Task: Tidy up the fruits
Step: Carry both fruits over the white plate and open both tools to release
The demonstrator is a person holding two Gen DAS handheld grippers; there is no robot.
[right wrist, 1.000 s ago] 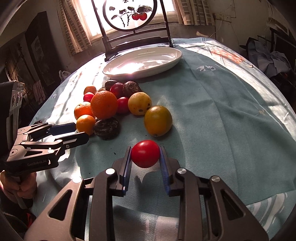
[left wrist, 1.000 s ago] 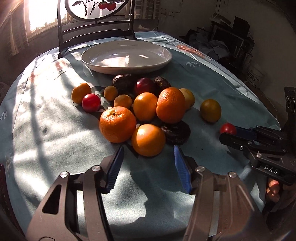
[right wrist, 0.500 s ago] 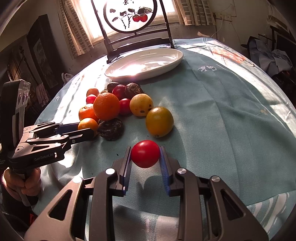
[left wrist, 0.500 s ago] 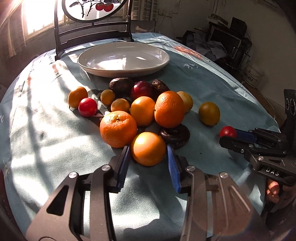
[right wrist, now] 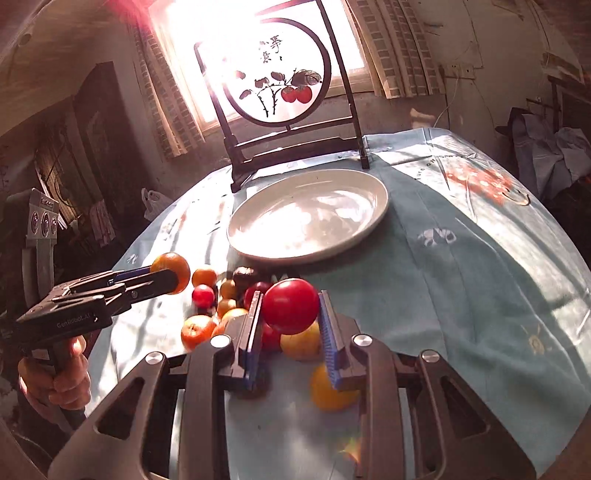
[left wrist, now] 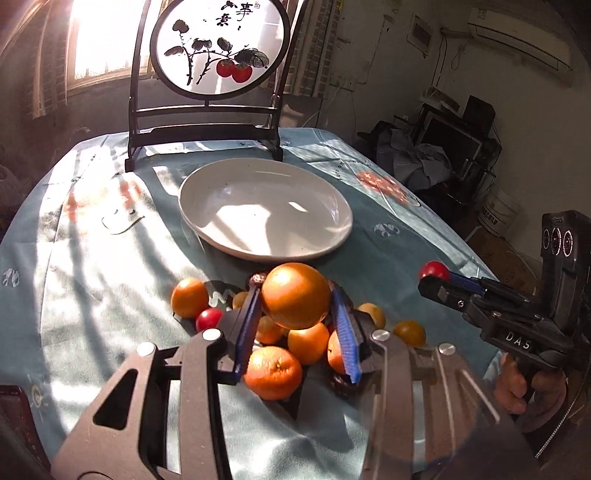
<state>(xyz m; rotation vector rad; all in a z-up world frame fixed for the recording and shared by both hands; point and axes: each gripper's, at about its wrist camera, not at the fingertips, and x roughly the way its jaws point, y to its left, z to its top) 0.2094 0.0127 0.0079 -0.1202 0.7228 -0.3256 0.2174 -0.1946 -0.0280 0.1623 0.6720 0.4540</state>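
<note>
Glossy white plate (left wrist: 332, 240) perhaps ceramic, matt blue cloth (left wrist: 92, 258), dimpled orange (left wrist: 295, 295), smooth shiny tomato (right wrist: 290, 306)

A round painted screen (left wrist: 218, 48) in a dark wooden stand (left wrist: 203, 136) sits at the far edge of the light blue tablecloth (left wrist: 92, 258); behind it a sunlit window (right wrist: 192, 44) with curtains (right wrist: 399, 48), and an air conditioner (left wrist: 517, 33) high on the wall

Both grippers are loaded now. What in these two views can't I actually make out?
- Left wrist view: dark fruit behind the left gripper's finger; kind unclear.
- Right wrist view: yellow fruit half hidden behind the right gripper.
- Right wrist view: window glare washes out part of the plate.
</note>
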